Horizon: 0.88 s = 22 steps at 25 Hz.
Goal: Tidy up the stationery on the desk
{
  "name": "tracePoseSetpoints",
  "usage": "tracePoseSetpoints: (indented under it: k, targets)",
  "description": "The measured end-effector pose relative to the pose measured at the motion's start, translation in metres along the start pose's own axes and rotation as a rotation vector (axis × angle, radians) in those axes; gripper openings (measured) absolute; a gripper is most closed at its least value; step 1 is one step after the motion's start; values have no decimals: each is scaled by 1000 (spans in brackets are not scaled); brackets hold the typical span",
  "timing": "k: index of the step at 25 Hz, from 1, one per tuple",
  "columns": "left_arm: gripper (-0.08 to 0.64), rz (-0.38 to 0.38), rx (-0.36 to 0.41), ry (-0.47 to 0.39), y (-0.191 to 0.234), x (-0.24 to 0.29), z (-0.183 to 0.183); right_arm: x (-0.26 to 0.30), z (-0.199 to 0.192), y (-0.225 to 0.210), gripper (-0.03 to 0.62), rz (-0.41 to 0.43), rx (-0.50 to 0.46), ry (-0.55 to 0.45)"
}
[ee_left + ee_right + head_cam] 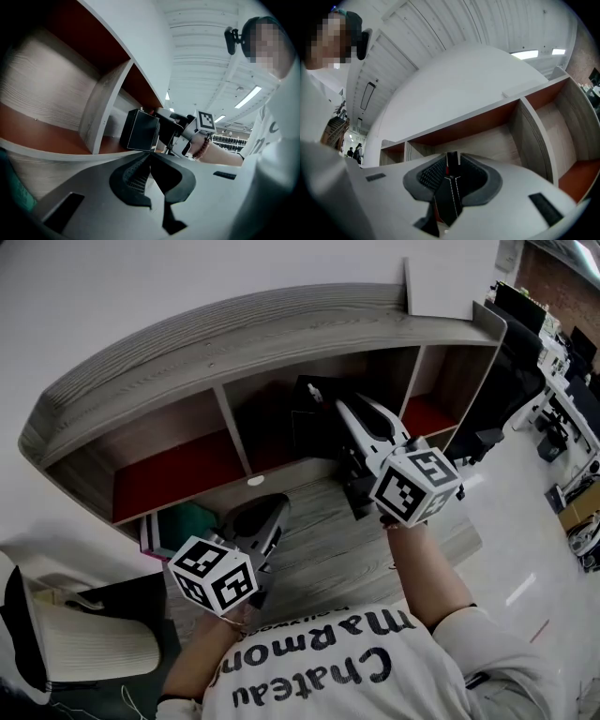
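A wooden desk shelf (pixel 281 329) with red-floored compartments stands at the back of the desk. A thin black notebook (pixel 312 418) with a red edge stands upright at the mouth of the middle compartment. My right gripper (pixel 343 411) is shut on its edge; in the right gripper view the notebook (pixel 451 197) runs down between the closed jaws of the right gripper (pixel 451 163). The left gripper view shows the same notebook (pixel 140 130) as a black slab. My left gripper (pixel 277 502) hovers low over the desk, left of the notebook, shut with nothing in it (pixel 150 155).
Teal and pink-edged items (pixel 178 526) lie on the desk under the left compartment. A small white object (pixel 255 481) sits on the shelf's lower board. A white panel (pixel 450 282) leans on the shelf top. A white chair (pixel 84 643) stands at lower left.
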<state>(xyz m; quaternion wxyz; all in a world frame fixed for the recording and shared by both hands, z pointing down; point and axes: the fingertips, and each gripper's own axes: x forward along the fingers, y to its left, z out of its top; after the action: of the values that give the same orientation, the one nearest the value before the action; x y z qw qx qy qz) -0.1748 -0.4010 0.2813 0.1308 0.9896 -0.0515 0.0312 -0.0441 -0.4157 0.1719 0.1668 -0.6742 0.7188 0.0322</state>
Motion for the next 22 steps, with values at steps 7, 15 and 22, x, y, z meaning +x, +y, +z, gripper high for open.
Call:
tracePoseSetpoints:
  k: [7,15,22]
  targets:
    - [15,-42,10,14,0,-12,-6,-6,6,-1,86,-59,28,-47]
    - [15,-51,-9,-28,-4,-22,-5,-34,9,16,74,-90,31,-61]
    - [15,-35,-47,-53,-20,-16,-10,-63,-30,15,51,-122,81,61]
